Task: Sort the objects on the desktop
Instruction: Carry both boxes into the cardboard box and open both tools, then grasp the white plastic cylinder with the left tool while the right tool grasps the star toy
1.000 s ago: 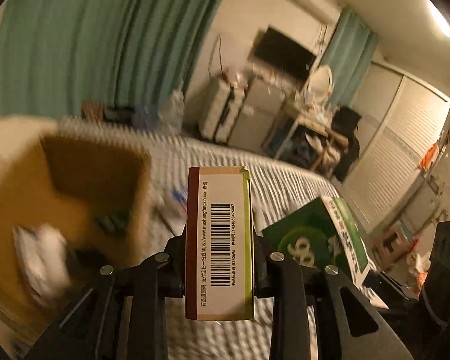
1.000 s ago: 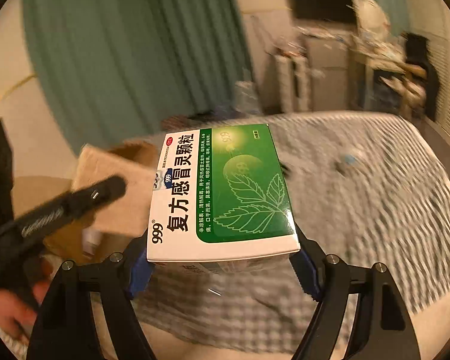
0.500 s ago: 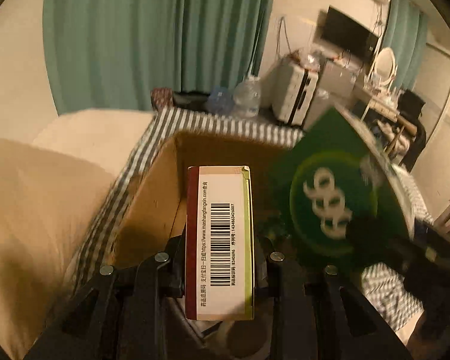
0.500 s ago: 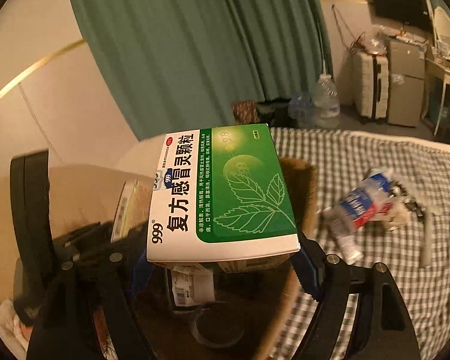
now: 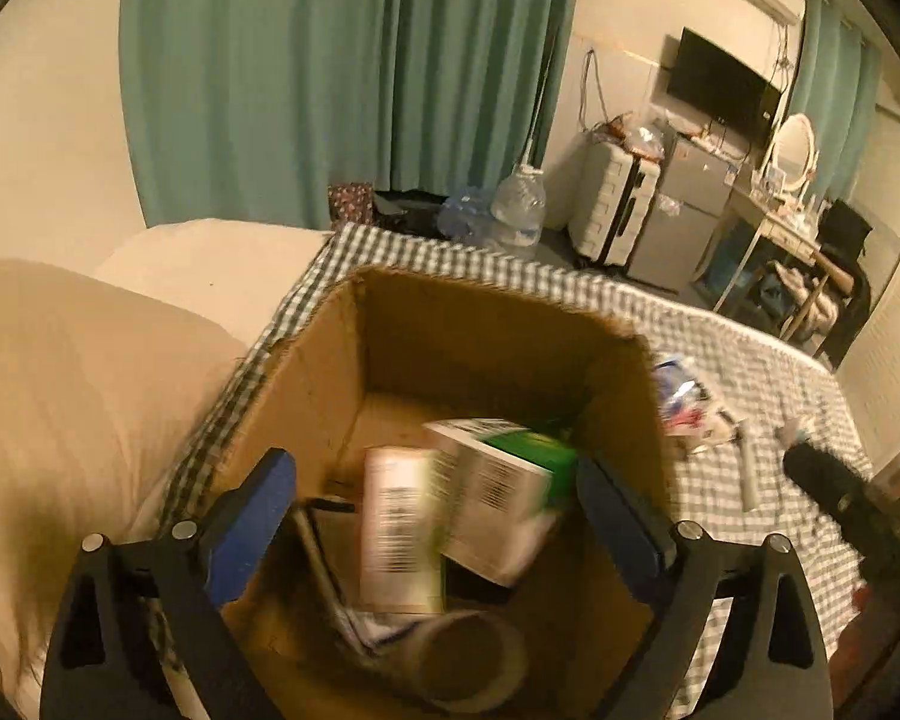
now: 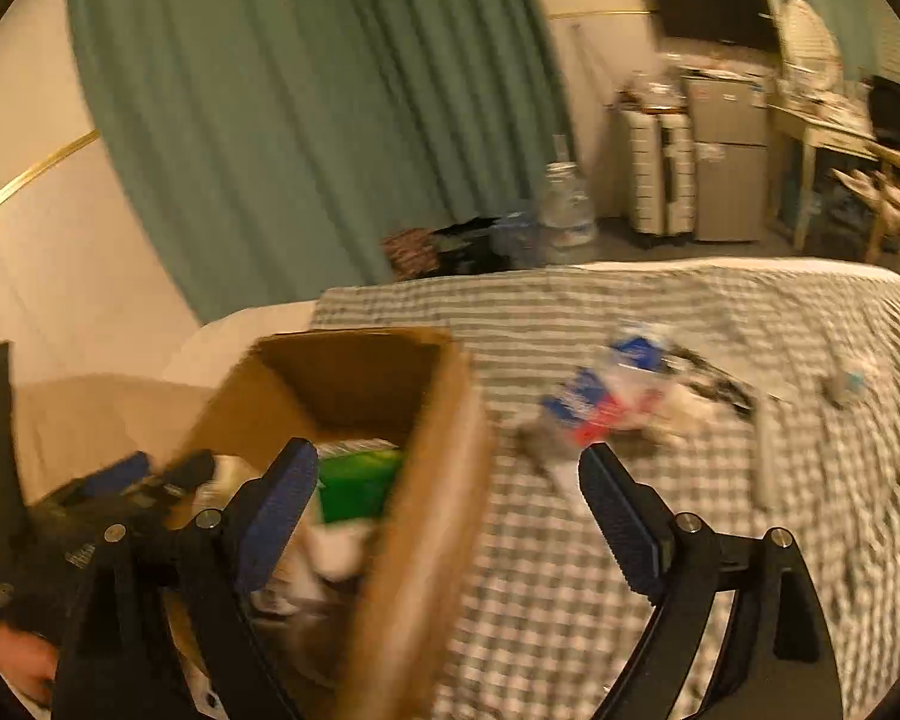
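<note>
Both boxes have left the tongs since the earlier frames: the narrow barcode box [image 5: 399,531] and the green medicine box [image 5: 501,495] now sit blurred inside the cardboard box [image 5: 486,324], loose among the things on its floor. The left gripper [image 5: 435,516] is spreading its jaws above the carton with nothing pressed between the pads. The right gripper [image 6: 450,516] is also opening, empty, its jaws straddling the carton's right wall [image 6: 438,480].

Nearest risk, as I judge it: the right tongs hang low around that wall, so a careless sideways pull could catch the rim and drag or tip the carton. The two grippers are also near each other over the opening and could knock together.

Farther out, the left view looks straight down into the carton and shows both boxes and a tape roll [image 5: 468,660] at the near side; the right view hides most of that behind the wall, showing only a green sliver. It does show, more broadly, the remaining clutter on the checked cloth [image 6: 690,540], including a blue-and-red packet [image 6: 606,402], blurred, to the right.
</note>
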Demonstrator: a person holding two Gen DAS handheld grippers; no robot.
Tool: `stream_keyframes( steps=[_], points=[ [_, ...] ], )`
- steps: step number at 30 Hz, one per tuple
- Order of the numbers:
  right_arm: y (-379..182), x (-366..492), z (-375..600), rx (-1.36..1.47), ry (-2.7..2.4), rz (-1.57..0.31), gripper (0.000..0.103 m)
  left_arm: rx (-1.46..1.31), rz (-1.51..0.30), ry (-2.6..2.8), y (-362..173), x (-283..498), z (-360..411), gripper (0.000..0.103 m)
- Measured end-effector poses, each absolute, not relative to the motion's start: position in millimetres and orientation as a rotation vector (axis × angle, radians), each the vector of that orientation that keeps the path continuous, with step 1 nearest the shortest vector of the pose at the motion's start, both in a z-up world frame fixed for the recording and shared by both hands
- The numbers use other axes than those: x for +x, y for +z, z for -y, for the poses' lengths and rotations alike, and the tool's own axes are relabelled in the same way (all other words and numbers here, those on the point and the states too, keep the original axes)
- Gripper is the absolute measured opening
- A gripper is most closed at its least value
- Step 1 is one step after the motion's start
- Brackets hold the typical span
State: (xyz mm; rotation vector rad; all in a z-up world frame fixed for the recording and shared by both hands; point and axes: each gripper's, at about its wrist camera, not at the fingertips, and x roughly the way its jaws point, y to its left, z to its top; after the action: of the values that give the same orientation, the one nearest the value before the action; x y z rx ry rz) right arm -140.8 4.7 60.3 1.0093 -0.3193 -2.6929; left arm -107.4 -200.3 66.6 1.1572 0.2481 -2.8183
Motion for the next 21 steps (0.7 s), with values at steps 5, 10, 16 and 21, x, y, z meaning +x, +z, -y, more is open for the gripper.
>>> stream_keyframes(
  steps=[5, 10, 16, 21],
  points=[
    [51.0, -94.6, -79.5, 1.025, -2.826, 0.408, 0.095, 1.135, -0.17, -2.863, 83.8, -83.0, 139.9, 0.102],
    [33.7, -60.7, -139.2, 1.068, -2.948, 0.398, 0.096, 1.157, -0.181, -2.941, 80.1, -59.2, 69.9, 0.103],
    [20.1, -47.1, -175.7, 1.063, -3.073, 0.274, 0.096, 1.262, -0.179, -2.976, 50.4, -48.6, 8.1, 0.103],
    [5.7, -57.2, -187.1, 1.096, -3.038, 0.326, 0.096, 1.346, -0.111, -2.955, 18.7, -51.4, -13.9, 0.103]
  ],
)
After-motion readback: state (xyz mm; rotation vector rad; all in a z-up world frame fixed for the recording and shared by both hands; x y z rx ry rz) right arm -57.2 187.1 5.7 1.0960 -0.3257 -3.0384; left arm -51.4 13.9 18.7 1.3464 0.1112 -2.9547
